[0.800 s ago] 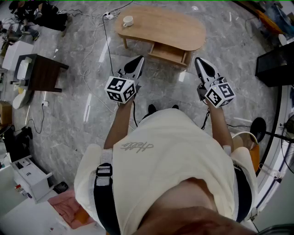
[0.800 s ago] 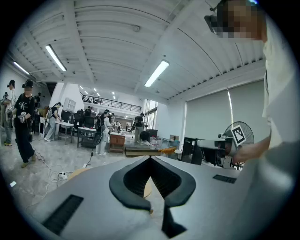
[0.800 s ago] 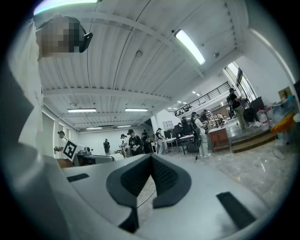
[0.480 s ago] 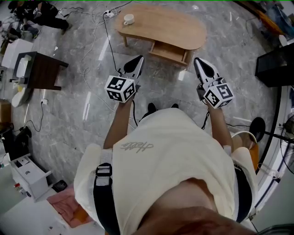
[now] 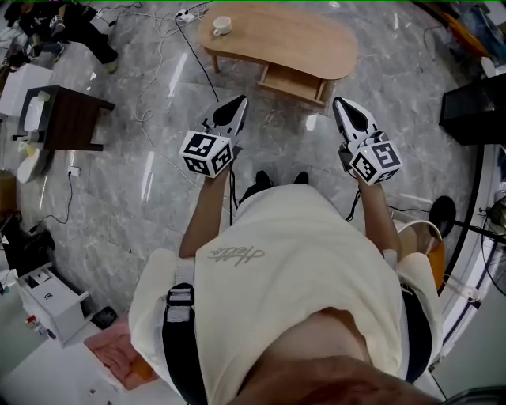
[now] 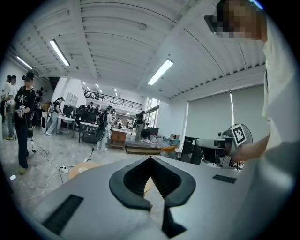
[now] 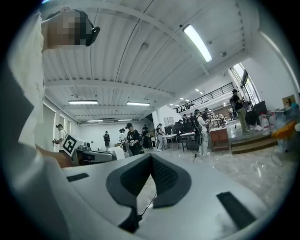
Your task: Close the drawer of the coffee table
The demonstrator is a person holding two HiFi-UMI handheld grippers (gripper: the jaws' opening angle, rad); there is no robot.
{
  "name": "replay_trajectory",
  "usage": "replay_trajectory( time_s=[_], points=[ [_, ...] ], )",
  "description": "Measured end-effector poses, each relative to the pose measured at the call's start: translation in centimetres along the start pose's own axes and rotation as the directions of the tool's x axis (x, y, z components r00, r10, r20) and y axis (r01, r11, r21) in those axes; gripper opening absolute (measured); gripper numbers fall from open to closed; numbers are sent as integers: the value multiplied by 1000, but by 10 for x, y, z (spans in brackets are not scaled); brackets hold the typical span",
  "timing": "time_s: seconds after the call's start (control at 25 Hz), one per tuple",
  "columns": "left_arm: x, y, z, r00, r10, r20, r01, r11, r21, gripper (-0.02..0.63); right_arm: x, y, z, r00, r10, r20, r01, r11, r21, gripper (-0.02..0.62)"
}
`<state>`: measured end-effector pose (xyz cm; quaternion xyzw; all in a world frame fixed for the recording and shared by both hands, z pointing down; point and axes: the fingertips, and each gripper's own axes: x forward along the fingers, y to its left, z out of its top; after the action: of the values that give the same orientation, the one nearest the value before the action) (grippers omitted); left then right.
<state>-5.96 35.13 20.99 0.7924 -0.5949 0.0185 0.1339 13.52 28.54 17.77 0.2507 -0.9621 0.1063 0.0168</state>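
Note:
The light wooden coffee table [image 5: 281,41] stands on the marble floor at the top of the head view. Its drawer [image 5: 294,82] is pulled out toward me under the near edge. A white cup [image 5: 221,25] sits on the tabletop's left end. My left gripper [image 5: 240,102] is held in the air, short of the table and left of the drawer, with its jaws shut on nothing. My right gripper [image 5: 339,104] hovers right of the drawer, also shut and empty. In both gripper views the pads [image 6: 140,176] [image 7: 161,176] meet at a point and aim level across the room.
A dark side table [image 5: 67,120] stands to the left, and a white box [image 5: 51,304] sits at the lower left. Cables and a power strip [image 5: 187,14] trail over the floor by the table. Black equipment [image 5: 474,111] is on the right. Several people stand far off.
The coffee table has shifted slightly up and right in the head view. Both grippers keep the same raised pose and stay shut.

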Motion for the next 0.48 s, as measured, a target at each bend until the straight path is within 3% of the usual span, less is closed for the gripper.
replay_trajectory(
  time_s=[0.48],
  points=[
    [-9,37,-19,996,-75,-43,74,997,-31,5,43,27,-18,999,-45,-30,45,999,23,-6]
  ],
)
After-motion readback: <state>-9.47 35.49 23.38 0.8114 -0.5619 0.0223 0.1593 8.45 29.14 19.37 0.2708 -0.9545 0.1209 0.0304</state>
